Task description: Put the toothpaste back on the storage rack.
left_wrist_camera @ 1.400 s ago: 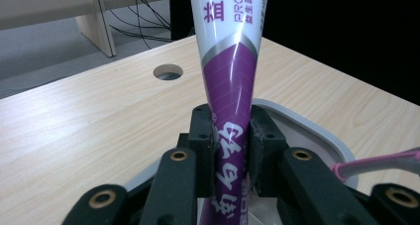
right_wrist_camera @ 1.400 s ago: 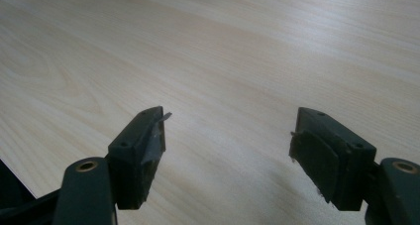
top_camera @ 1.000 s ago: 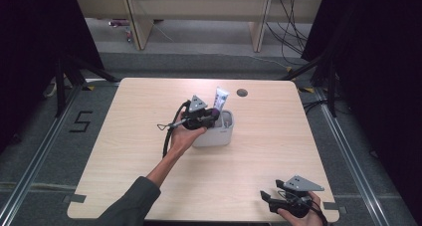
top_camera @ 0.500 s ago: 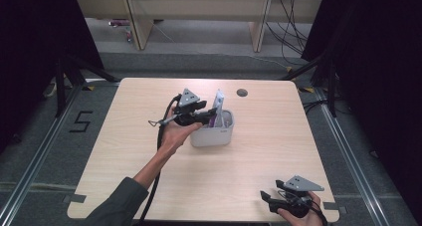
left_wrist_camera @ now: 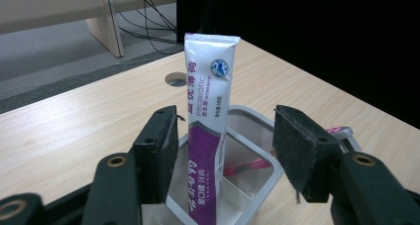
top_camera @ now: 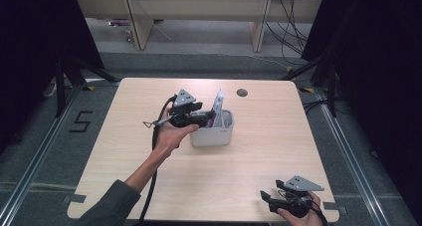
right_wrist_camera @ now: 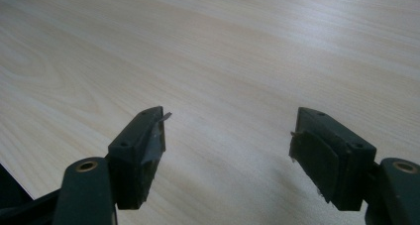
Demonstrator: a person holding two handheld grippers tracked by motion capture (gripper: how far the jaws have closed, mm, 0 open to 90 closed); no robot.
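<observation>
Upright, the toothpaste tube [left_wrist_camera: 208, 131] stands between the left hand-held gripper's [left_wrist_camera: 225, 150] just-opened jaws.

A pale, wood-grained rectangular table [top_camera: 259, 176] with rounded corners is set on a grey floor [top_camera: 45, 156]. A round cable hole [top_camera: 242, 92] is cut into the tabletop near its far edge. A black numeral "5" [top_camera: 80, 121] is marked on the floor to the left of the table, and metal rails [top_camera: 348, 146] are laid along both of its sides. Light wooden shelving [top_camera: 199, 7] is seen beyond the far edge, with black cables [top_camera: 288, 32] trailed over the floor beneath it. Black curtains [top_camera: 378, 61] are hung at either side.
</observation>
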